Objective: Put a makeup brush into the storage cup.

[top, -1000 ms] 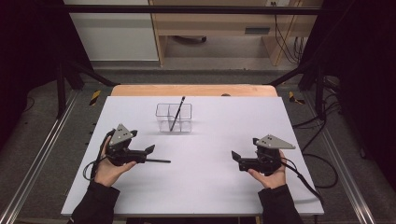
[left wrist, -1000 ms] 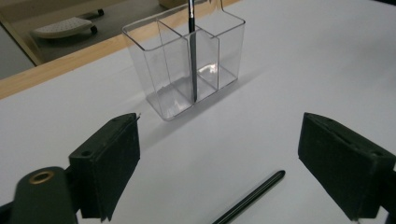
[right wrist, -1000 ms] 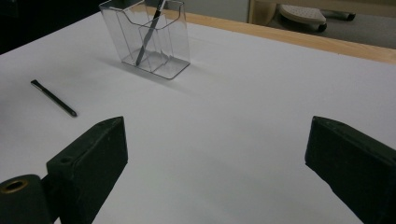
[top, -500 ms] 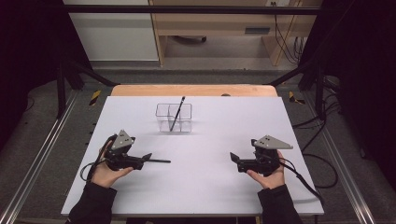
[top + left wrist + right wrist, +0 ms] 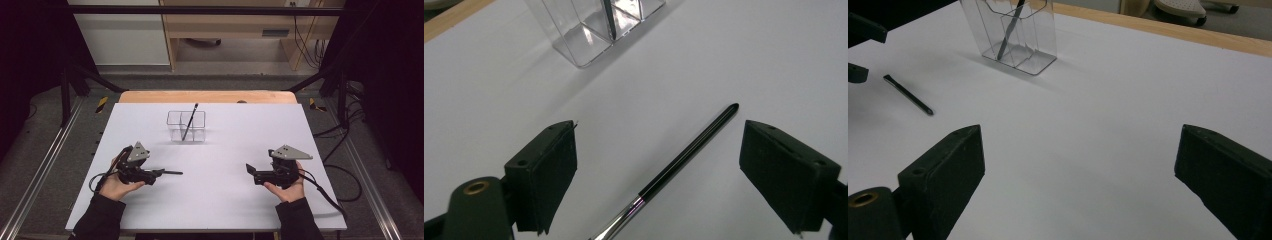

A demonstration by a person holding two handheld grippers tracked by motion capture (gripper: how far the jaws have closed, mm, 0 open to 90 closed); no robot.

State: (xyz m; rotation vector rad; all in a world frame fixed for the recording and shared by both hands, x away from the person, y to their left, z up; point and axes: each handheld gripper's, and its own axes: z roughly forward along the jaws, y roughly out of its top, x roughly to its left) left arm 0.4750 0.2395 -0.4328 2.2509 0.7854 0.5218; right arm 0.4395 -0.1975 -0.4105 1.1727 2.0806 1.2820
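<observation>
Two hand-held grippers: both low over the white worktop (image 5: 225, 200), one per hand.
High view, left hand-held gripper (image 5: 159, 173): points right along the loose black pen (image 5: 170, 173), which lies flat on the worktop at its tip.
High view, right hand-held gripper (image 5: 251, 170): points left, well apart from the pen, holding nothing.
High view, clear holder (image 5: 186, 126): stands farther back at centre; a second pen (image 5: 190, 121) leans in it, tip up.
Left gripper view, jaws: spread wide; the loose pen (image 5: 689, 152) lies diagonally between them, untouched by either pad, so nothing is gripped.
Left gripper view, judgement: placement suits closing on the barrel for a lift.
Right gripper view, jaws: wide apart over bare worktop; holder (image 5: 1015, 35) and loose pen (image 5: 908, 94) lie ahead.
</observation>
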